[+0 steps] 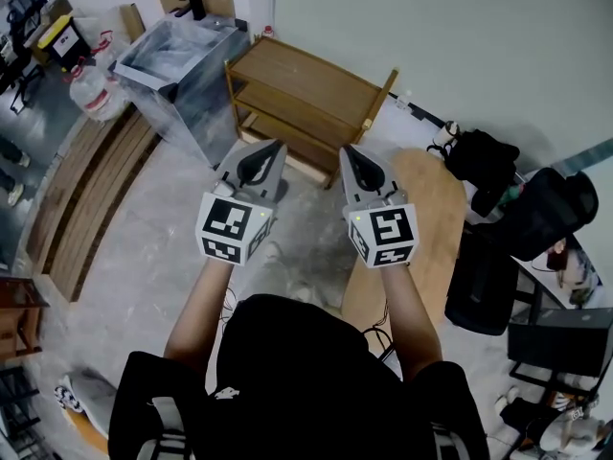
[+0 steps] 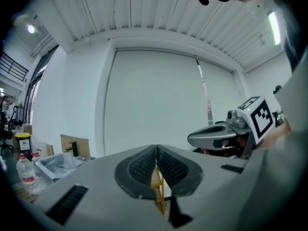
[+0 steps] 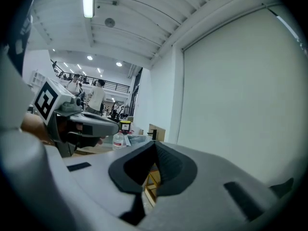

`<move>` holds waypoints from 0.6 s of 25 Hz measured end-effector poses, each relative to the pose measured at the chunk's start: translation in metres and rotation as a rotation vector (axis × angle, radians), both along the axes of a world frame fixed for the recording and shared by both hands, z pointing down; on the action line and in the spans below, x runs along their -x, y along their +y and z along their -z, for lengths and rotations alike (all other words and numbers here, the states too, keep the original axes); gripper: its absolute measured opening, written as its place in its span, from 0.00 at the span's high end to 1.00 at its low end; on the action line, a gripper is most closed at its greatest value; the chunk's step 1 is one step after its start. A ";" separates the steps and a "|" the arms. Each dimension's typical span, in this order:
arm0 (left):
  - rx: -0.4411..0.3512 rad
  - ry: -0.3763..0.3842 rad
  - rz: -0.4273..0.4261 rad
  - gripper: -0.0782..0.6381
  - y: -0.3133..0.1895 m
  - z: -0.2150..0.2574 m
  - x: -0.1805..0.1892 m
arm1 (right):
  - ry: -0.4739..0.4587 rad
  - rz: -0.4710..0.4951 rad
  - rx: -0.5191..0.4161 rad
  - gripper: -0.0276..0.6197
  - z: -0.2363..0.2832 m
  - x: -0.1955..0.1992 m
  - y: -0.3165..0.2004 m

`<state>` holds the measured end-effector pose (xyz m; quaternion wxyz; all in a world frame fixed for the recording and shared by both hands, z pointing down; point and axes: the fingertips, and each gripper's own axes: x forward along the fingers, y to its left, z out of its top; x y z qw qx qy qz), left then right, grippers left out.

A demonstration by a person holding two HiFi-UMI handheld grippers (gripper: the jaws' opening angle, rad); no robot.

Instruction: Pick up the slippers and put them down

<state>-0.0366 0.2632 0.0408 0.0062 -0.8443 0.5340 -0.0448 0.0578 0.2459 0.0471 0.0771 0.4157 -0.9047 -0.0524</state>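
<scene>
Slippers: we cannot pick them out with any certainty. Neither gripper holds one, and neither gripper view shows one. A pale, dark-striped shape [image 1: 72, 394] on the floor at the lower left of the head view could be footwear, but it is too small for us to tell.

Left gripper [image 1: 278, 148]: jaws closed, ribbed pads [image 2: 144, 166] meeting along their upper edge, nothing between them. Through the small slit lower down only the wooden shelf [image 1: 306, 94] shows.

Right gripper [image 1: 348, 151]: jaws likewise together at the tip – empty.

Both grippers are held out side by side in front of the person, well above the floor and roughly level, with the marker cubes [image 1: 235, 228] facing up at the head camera. Each gripper view catches the other gripper off to one side.

Surroundings: the shelf stands ahead against the pale wall (its tiers look bare from above). Just to its left is a grey bin [image 1: 187, 75] lined with clear plastic, and beyond that a water bottle [image 1: 91, 89]. To the right we note a rounded wooden board [image 1: 426, 209] on the floor, with black bags [image 1: 488, 161] past it.
</scene>
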 end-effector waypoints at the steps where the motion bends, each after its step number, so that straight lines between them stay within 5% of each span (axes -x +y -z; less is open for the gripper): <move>1: -0.004 -0.003 0.000 0.88 0.002 0.002 -0.002 | -0.007 0.002 -0.002 0.96 0.002 0.000 0.003; 15: -0.043 -0.026 0.018 0.88 0.010 0.021 -0.001 | -0.031 0.000 -0.033 0.96 0.019 -0.002 0.011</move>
